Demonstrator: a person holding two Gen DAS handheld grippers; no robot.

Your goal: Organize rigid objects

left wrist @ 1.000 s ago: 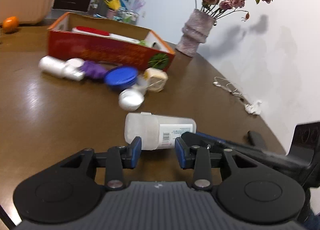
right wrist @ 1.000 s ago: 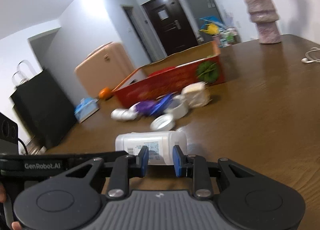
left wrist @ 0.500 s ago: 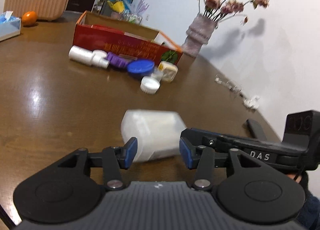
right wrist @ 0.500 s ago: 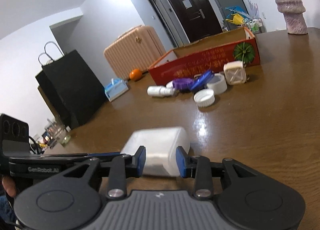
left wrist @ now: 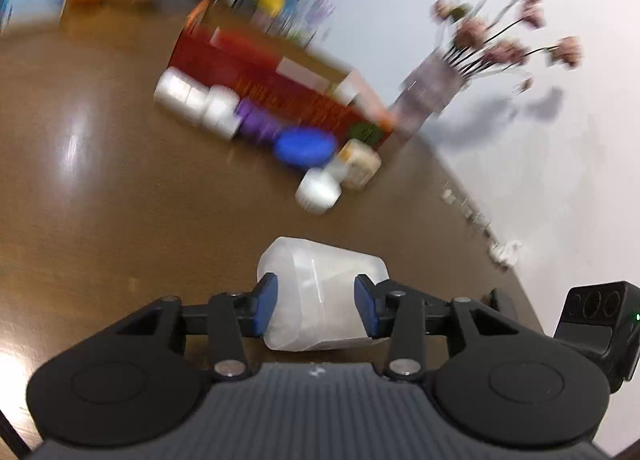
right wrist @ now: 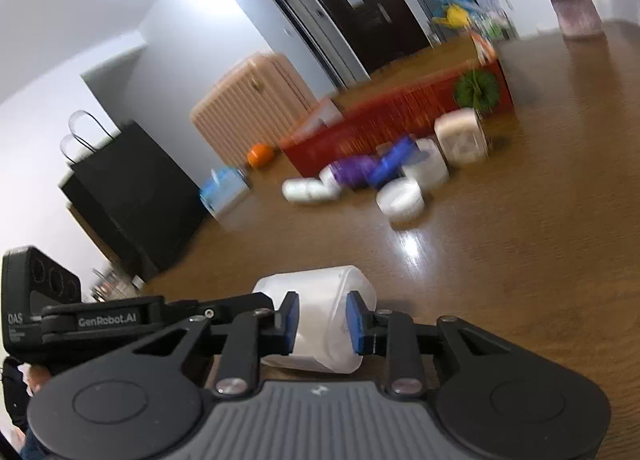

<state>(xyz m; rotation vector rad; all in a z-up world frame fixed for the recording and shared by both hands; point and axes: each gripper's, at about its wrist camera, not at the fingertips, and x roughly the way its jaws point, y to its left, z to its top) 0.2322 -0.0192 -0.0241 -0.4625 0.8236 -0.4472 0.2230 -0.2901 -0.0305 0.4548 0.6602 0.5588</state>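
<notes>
Both the left gripper (left wrist: 316,302) and right gripper (right wrist: 322,322) seem, through blur, clamped on one translucent white plastic bottle (left wrist: 322,296) above the brown desk's (left wrist: 100,200) near edge, so uneven pulls could twist it loose.

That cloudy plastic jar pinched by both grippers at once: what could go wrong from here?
The translucent jar is squeezed by the left gripper and the right gripper together; if the hands drift apart, it may twist loose and drop on the table.

Both views are blurred by fast motion, so it could swing into the loose white lid or the red box.
</notes>
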